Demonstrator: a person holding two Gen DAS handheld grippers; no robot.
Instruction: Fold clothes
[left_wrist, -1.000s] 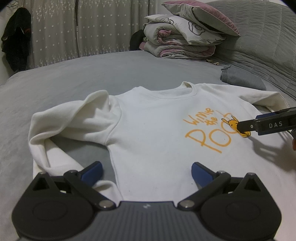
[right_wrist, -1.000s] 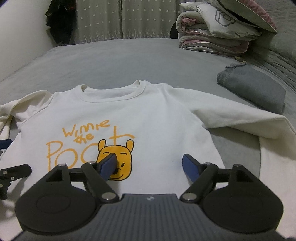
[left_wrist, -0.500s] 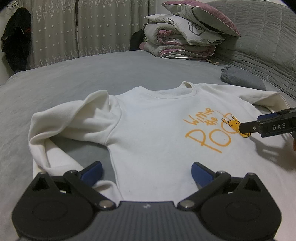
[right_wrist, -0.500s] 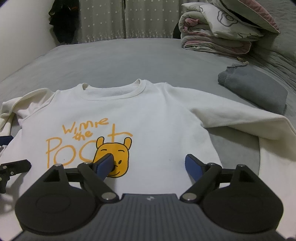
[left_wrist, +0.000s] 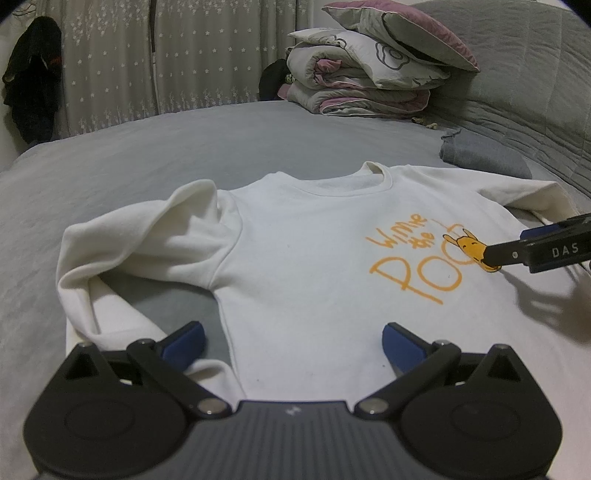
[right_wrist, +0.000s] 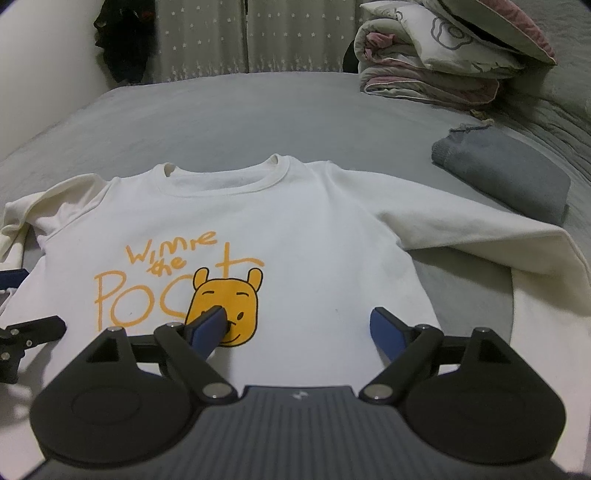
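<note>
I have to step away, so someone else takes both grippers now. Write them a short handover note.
Left gripper: open, holding nothing, over the hem.
Right gripper: open, holding nothing, over the bear print.
White sweatshirt lies face up on the grey bed, sleeves bent back toward the hem. A folded grey garment lies beside it.
Done: sweatshirt spread out.
Left: every fold.

White long-sleeved sweatshirt (right_wrist: 295, 229) flat on grey bedspread (right_wrist: 221, 122); folded grey garment (right_wrist: 506, 170) to its right; stacked quilts (right_wrist: 436, 62) behind.
</note>
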